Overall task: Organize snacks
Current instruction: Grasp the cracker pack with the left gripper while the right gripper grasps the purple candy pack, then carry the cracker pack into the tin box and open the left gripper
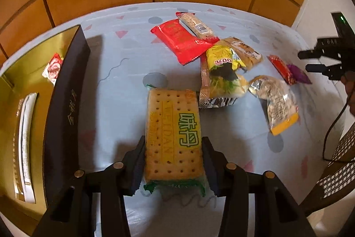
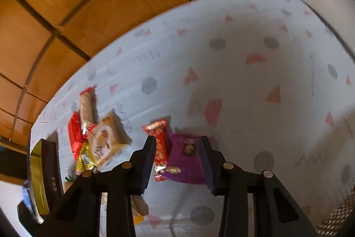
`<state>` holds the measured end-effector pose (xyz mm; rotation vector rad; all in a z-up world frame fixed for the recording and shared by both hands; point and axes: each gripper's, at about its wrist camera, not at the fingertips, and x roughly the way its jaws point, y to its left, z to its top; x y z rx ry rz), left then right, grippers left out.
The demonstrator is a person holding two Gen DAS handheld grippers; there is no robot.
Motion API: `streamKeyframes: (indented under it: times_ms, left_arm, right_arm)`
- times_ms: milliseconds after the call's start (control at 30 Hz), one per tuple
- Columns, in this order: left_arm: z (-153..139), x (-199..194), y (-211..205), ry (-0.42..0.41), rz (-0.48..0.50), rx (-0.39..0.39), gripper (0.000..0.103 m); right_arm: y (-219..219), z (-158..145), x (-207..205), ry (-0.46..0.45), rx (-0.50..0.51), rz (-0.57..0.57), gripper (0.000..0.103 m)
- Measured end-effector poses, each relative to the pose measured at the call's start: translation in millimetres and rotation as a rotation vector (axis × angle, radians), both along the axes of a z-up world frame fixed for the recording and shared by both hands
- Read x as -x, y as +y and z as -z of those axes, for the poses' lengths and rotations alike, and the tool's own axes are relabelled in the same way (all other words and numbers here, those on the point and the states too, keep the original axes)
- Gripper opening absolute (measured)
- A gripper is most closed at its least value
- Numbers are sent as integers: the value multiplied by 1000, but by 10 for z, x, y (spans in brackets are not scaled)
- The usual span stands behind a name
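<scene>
Left wrist view: left claw point(image 1: 174, 161) pinches the cracker pack point(image 1: 173, 132); box point(image 1: 66, 103) holds two snacks. Right claw point(image 2: 177, 159) clamps the purple packet point(image 2: 185, 159); most snacks wait on the counter point(image 1: 124, 108).

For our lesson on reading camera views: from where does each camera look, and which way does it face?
Left wrist: on the left gripper, facing down-forward at its clamped cracker pack; the right gripper shows.
Right wrist: on the right gripper, facing down at the purple packet.
Shared: the patterned table, the snack pile, the gold-lined box.
</scene>
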<state>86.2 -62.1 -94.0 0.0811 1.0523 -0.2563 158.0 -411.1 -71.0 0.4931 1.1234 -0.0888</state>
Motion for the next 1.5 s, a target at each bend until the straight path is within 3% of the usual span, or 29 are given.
streamKeyframes:
  times_ms: [67,233,267,300,333,500,733,1000,1300,1500]
  left_arm:
    - [9,6,-15,-12,2,-7,47]
    - [27,38,19,-34,-5,15,47]
    - [27,49,22,-40,-5,17,47]
    - [31,50,15,-45,-5,16,47]
    - [31,54,13,-48,-6,16,47]
    - [33,68,13,-57,-7,14,47]
    - [36,98,2,-82,0,-6,47]
    - [-28,132,37,-78,15,42,47]
    - [-722,382,306,-179,5,194,47]
    - [-1127,365,954,-248,-153,269,47]
  right_arm:
    - [7,51,-21,24,14,6,63]
    - [98,157,-150,82,118,-47,63]
    - [102,186,-165,97,125,-51,60]
    - [114,217,-178,112,134,-61,48]
    - [138,246,-191,125,133,-80,44]
    - [256,362,-222,178,184,-145,43]
    - [435,406,-221,186,313,-212,43]
    - [490,433,-221,185,331,-219,44]
    - [630,432,-188,175,393,-260,43]
    - [647,394,-158,171,413,-273,42]
